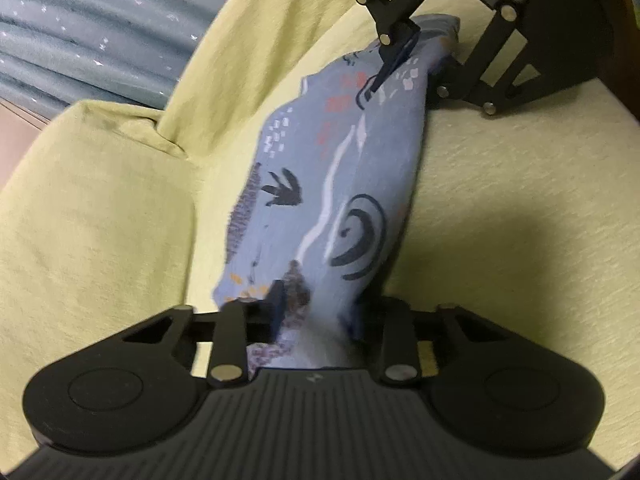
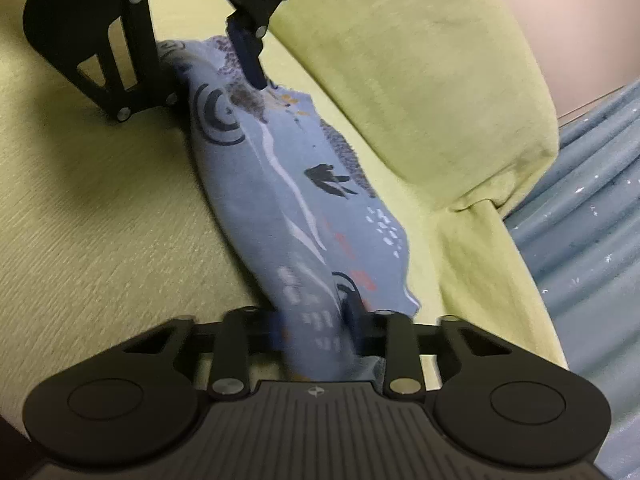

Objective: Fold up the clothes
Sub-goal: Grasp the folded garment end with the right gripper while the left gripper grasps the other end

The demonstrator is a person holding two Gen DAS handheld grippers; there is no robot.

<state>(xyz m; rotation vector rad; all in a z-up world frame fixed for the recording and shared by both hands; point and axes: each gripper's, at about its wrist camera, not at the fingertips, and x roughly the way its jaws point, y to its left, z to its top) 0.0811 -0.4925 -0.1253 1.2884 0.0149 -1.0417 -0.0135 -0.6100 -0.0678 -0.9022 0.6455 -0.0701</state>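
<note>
A blue-grey garment [image 1: 320, 200] printed with dark swirls, white lines and red marks is bunched into a long band and stretched between both grippers over a yellow-green sofa. My left gripper [image 1: 316, 312] is shut on the near end in the left wrist view, with cloth bunched between its fingers. At the far end, my right gripper [image 1: 416, 60] pinches the other end. In the right wrist view the same garment [image 2: 280, 200] runs from my right gripper [image 2: 316, 320], shut on it, up to my left gripper [image 2: 212, 72]. The right-hand finger of each near gripper is partly hidden by cloth.
The sofa seat [image 1: 500, 200] lies under and to one side of the garment. A plump yellow-green cushion [image 2: 420, 80] stands along the other side, close to the cloth. Beyond the sofa hangs a blue-grey curtain [image 2: 580, 220] with small sparkles, also visible as the curtain [image 1: 80, 32].
</note>
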